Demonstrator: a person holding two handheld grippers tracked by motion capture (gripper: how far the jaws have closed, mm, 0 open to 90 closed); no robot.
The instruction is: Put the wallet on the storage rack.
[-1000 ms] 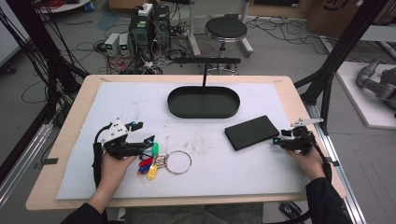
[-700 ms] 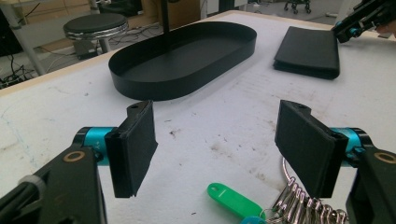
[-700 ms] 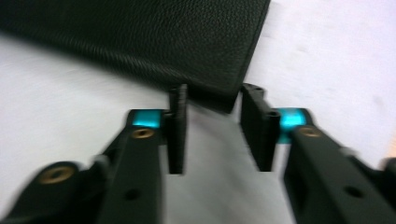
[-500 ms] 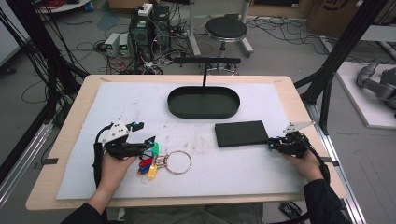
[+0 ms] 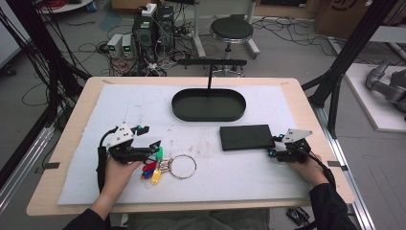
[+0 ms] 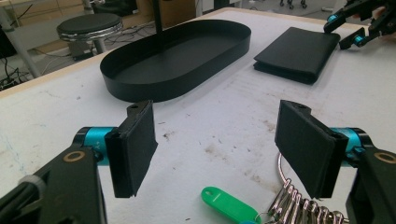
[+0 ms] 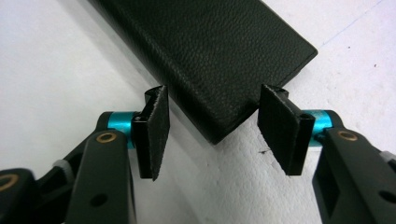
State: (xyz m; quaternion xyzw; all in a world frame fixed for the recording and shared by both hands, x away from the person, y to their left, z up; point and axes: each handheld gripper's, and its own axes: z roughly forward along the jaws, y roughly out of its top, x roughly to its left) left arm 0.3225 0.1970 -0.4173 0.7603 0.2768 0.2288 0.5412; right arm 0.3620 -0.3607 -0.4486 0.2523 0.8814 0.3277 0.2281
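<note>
A black leather wallet (image 5: 246,136) lies flat on the white mat, right of centre. My right gripper (image 5: 274,146) sits at its right-hand corner. Its jaws have just been opening: the wallet's corner (image 7: 224,70) lies between the pads (image 7: 154,123) without being pressed. My left gripper (image 5: 154,146) rests on the mat at the left, open, with nothing between its pads (image 6: 133,147). Just in front of it lie a key ring (image 5: 183,166) and its coloured tags, a green tag (image 6: 224,204) nearest. The wallet (image 6: 299,51) and the right gripper (image 6: 359,23) also appear far off in the left gripper view.
A black oval tray (image 5: 177,108) with a thin upright post stands at the back centre of the mat. The wooden table edge (image 5: 191,207) runs along the front. Beyond the table are a stool (image 5: 231,29), cables and electronics on the floor.
The wallet has slid left and turned from a slant to lie square with the table. My right gripper followed it left. The left hand has kept still.
</note>
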